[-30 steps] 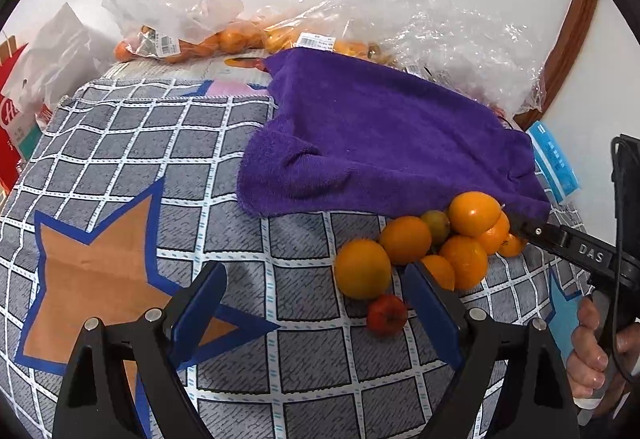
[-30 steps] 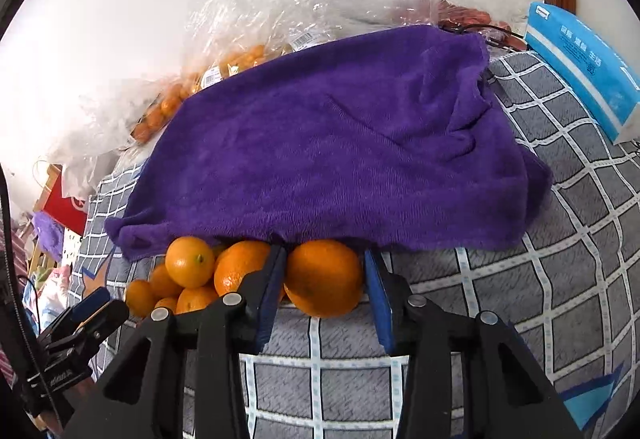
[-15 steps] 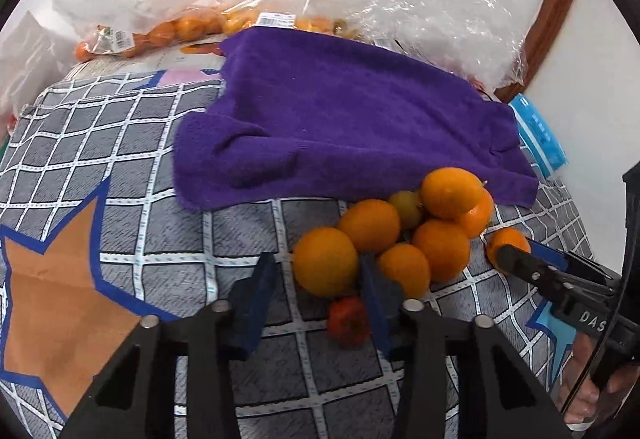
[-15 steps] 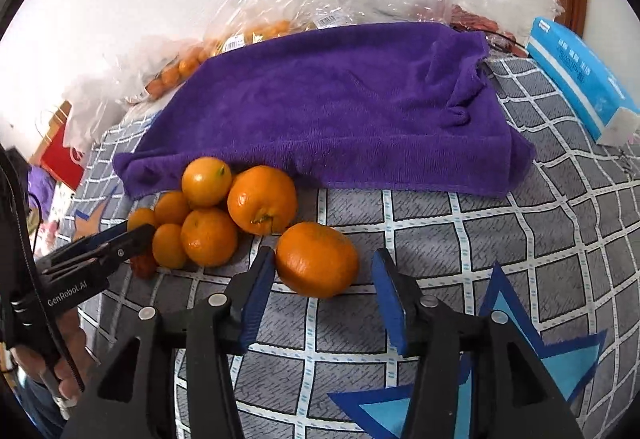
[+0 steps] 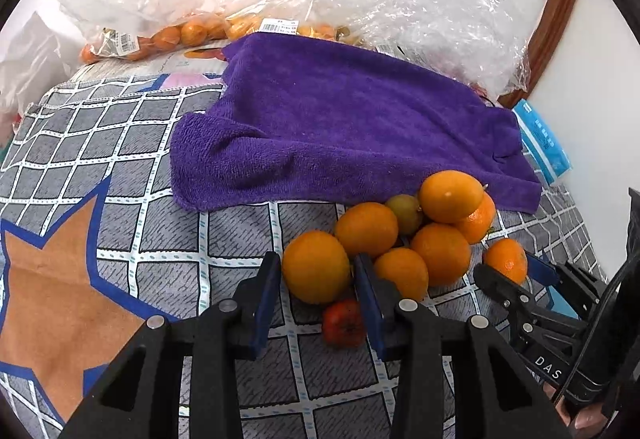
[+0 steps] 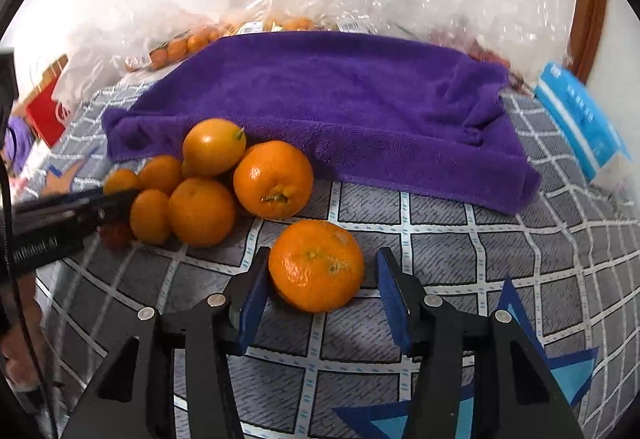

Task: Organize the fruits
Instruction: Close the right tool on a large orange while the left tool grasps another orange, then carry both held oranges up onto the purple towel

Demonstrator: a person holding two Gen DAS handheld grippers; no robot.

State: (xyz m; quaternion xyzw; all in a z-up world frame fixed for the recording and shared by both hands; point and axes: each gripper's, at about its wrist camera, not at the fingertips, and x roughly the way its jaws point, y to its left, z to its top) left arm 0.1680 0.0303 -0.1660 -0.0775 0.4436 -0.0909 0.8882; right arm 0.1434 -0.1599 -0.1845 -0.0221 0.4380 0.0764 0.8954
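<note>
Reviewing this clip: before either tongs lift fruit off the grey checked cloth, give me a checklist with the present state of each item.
1. Left tongs closed on the round orange at the near left of the pile: ok, both pads touch it.
2. Small red fruit clear of the left tongs: not ok, it lies beside the right pad.
3. Right tongs gripping the lone dimpled mandarin: not ok, a gap shows at the right pad.
4. Lone mandarin separated from the pile: ok.
5. Purple terry towel free of fruit on top: ok.
6. The two tongs clear of each other: ok.
</note>
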